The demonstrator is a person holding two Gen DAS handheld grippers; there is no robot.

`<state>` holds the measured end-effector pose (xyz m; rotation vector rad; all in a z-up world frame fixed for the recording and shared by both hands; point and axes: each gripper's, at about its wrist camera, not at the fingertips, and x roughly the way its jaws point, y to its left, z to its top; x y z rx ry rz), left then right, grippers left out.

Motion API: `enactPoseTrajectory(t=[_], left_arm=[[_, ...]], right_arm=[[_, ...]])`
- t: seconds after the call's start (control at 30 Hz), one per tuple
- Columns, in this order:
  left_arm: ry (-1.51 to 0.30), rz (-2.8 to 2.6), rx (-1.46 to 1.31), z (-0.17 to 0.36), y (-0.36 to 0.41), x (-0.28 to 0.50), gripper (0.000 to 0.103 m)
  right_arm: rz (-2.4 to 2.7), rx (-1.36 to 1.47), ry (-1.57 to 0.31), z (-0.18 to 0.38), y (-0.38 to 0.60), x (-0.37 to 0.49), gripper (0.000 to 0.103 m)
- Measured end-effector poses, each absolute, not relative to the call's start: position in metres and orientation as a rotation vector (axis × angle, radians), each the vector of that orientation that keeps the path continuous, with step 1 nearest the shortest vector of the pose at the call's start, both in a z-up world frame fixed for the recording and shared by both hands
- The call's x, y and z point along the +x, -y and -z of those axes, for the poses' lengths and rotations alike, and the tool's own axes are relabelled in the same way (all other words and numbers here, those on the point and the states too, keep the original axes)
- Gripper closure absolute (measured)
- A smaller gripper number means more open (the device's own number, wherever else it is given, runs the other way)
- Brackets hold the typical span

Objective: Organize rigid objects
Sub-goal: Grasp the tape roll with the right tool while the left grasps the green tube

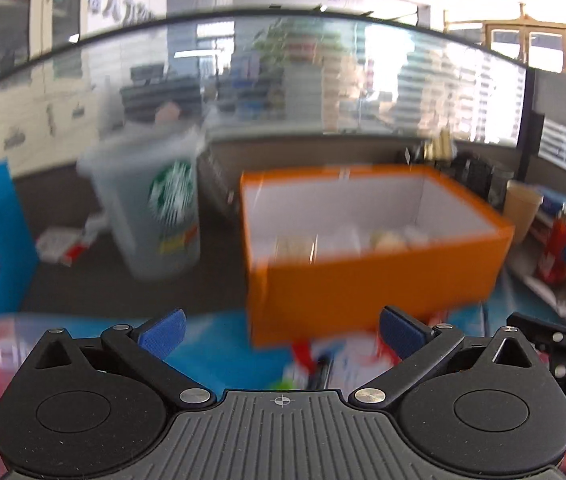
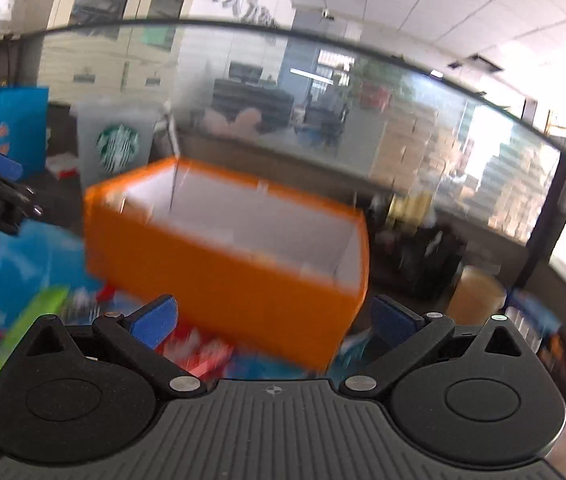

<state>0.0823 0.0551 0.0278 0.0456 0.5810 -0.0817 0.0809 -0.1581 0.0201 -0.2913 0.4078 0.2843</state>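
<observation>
Both grippers are spread wide with nothing between their fingers: the left gripper (image 1: 281, 334) shows its blue ribbed pads far apart over the counter (image 1: 219, 324), and the right gripper (image 2: 273, 320) stands the same way, released and empty. Both views are smeared, so fine detail is lost.

Just beyond the fingers, the counter's near edge carries a glossy blue printed sheet with flat packets (image 2: 203, 354) in red and white and a green one (image 2: 27, 328) lying on it; what they are cannot be told. Behind them sits the orange box (image 1: 379, 288), a rigid open-topped rectangular carton with matte orange walls and a plain white lining. The left view shows a few pale, rounded items (image 1: 387, 240) already lying on its floor.

The step in hand looks like a pause between placings, with both grippers free. The next move probably calls for picking a loose packet near the front edge and closing on its flat sides squarely.

Toward the far left stands a frosted plastic cup (image 1: 155, 208) with a green round logo, smooth and tapered. At the far right edge stand a brown paper cup (image 1: 521, 208) and a red bottle (image 1: 563, 240). A glass partition (image 1: 283, 80) closes the back.
</observation>
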Motion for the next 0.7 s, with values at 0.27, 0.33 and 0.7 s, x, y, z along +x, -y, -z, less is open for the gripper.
enactPoseTrajectory(t=[0.27,0.33,0.7], left_arm=[[-0.647,0.060,-0.078,0.003,-0.086,0.050,0.000],[-0.650,0.070,-0.057,0.006,-0.080,0.043,0.000],[-0.696,0.147,0.026,0.035,-0.045,0.031,0.000]], right_arm=[[-0.406,-0.099,-0.519,0.020,0.147,0.062,0.021],[-0.370,-0.162,-0.505,0.023,0.139,0.055,0.021],[-0.317,-0.173,-0.539,0.037,0.147,0.059,0.021]])
